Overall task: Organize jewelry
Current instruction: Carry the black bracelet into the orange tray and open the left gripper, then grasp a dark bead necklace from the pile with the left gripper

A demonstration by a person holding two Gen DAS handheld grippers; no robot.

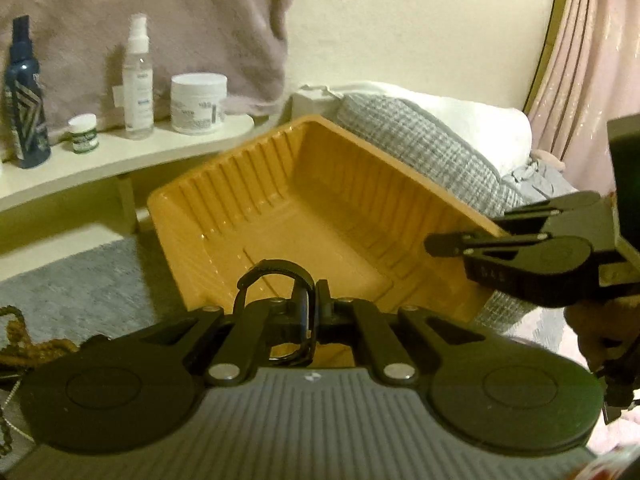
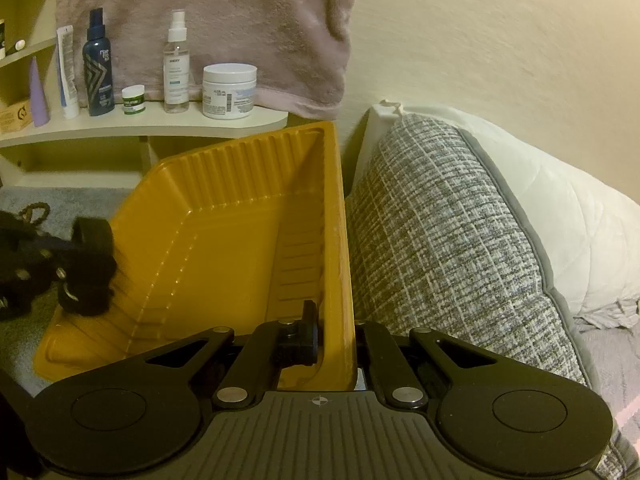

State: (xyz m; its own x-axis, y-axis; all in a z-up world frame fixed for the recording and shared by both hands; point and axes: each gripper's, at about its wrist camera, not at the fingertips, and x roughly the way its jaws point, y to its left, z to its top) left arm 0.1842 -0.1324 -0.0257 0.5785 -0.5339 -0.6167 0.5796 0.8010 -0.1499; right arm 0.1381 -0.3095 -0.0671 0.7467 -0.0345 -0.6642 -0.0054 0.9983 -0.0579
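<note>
- Left gripper (image 1: 314, 300): jaws clamped on a black band (image 1: 276, 276), a looped strap-like bracelet, held just above the near edge of the yellow tray (image 1: 280, 208).
- Right gripper (image 2: 336, 320): jaws closed on the right wall of the yellow tray (image 2: 224, 240), one finger inside, one outside. The tray is tilted, open side toward the cameras.
- Tray interior: ribbed walls, no contents visible.
- Brown chain (image 1: 16, 340): lies on the grey surface at the left edge of the left wrist view.
- Shelf (image 2: 160, 124) behind the tray carries:
  - dark blue spray bottle (image 2: 98, 68), chevron pattern, lettering not legible;
  - clear spray bottle (image 2: 176, 68), label text too small to read;
  - white jar (image 2: 229, 90), label illegible;
  - small green-banded jar (image 2: 133, 99), text illegible.
- Grey checked cushion (image 2: 440, 240): just beside the tray's right wall.
</note>
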